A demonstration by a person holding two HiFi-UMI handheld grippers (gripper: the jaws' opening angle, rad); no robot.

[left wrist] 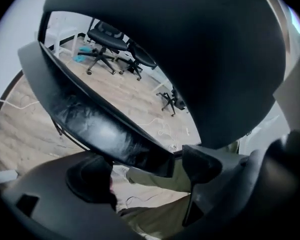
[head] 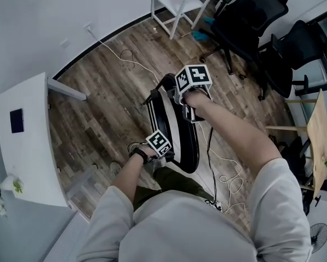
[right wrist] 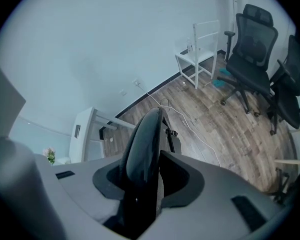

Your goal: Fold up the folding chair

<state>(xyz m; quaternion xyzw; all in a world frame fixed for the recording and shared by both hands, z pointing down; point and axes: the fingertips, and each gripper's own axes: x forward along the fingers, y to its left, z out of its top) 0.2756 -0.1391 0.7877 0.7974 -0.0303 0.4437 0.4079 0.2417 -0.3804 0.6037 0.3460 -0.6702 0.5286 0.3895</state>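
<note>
Black and glossy, the folding chair (head: 177, 130) stands on the wood-plank floor (head: 114, 97) right in front of the person in the head view. Its seat and back are already drawn close together, edge-up. The left gripper (head: 167, 156) is at its near rim and the right gripper (head: 188, 112) is at its far, upper rim. A white table (head: 27, 146) stands off to the left, and office chairs (head: 250, 21) stand well apart beyond.

In the left gripper view, the left gripper (left wrist: 144, 171) has its fingers apart. They straddle the rim of a shiny panel of the chair (left wrist: 99, 129), and a sliver of gap shows at one pad.

In the right gripper view, the right gripper (right wrist: 144, 179) has both pads pressed tight on the thin curved edge of the chair (right wrist: 144, 139).

The chair looks stiff and moderately heavy, and its smooth surface is probably slippery. Opposite rims seem the best places to hold it, with the jaws kept clear of the hinge.
</note>
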